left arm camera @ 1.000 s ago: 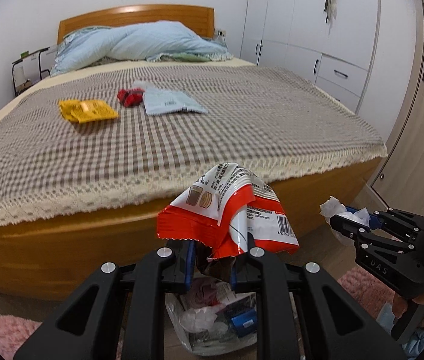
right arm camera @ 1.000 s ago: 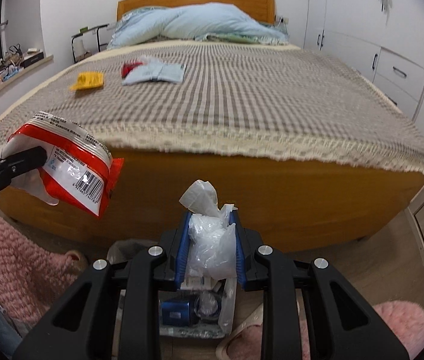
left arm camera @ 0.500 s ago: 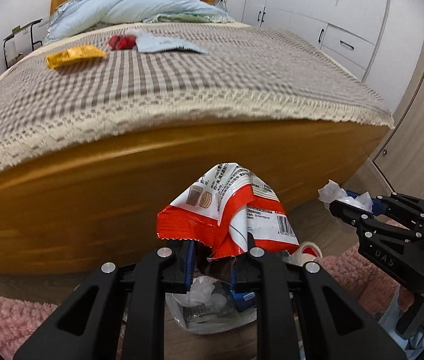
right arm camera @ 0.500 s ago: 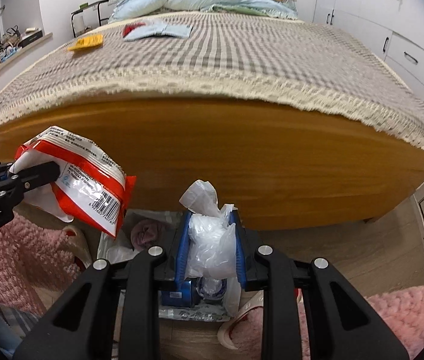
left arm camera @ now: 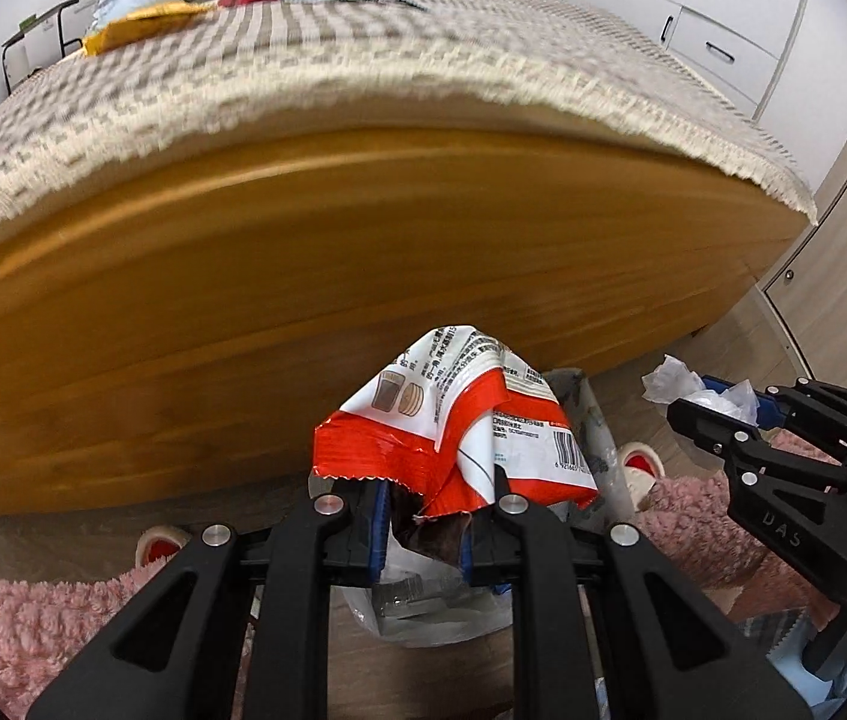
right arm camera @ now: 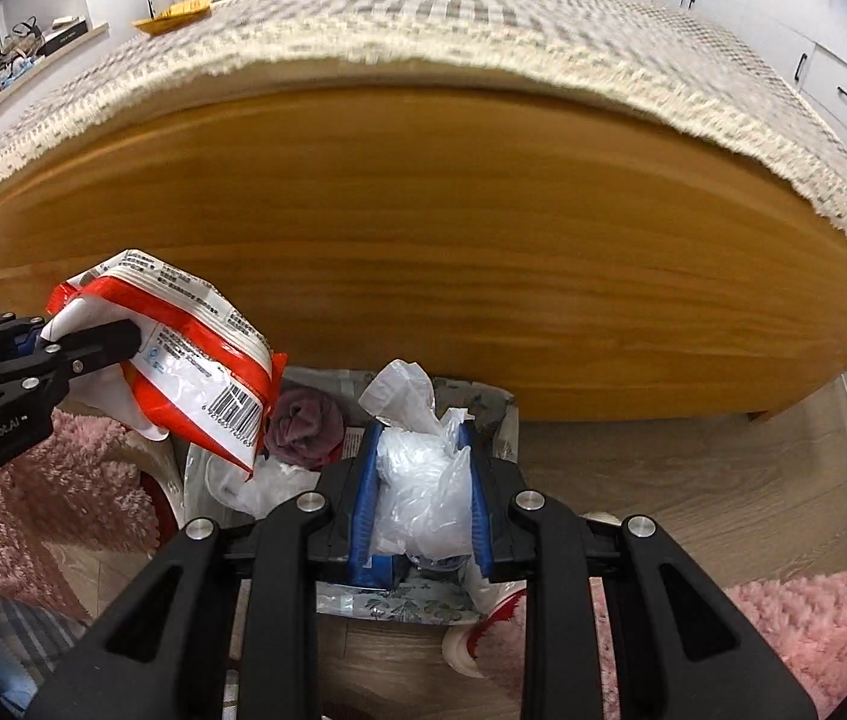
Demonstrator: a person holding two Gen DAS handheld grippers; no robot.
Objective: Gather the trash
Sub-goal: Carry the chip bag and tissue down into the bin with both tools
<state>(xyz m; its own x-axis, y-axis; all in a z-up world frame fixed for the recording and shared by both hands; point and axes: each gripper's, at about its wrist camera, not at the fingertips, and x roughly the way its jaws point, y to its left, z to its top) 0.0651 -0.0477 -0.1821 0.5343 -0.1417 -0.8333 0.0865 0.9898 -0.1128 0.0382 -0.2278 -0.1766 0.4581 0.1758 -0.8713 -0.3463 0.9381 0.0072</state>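
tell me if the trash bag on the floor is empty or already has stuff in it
Already partly filled. The trash bag stands open by the bed, and inside show a crumpled maroon cloth, white plastic and a blue item.

A crumpled red-and-white snack wrapper (left arm camera: 459, 420) and wadded clear plastic (right arm camera: 423, 480) hang above the lined trash bin (right arm camera: 495, 414).

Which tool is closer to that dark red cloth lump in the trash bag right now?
Left. The left tool hangs just up-left of the cloth lump, its red wrapper overlapping the lump's edge. The right tool, clamping clear plastic, sits to the lump's right.
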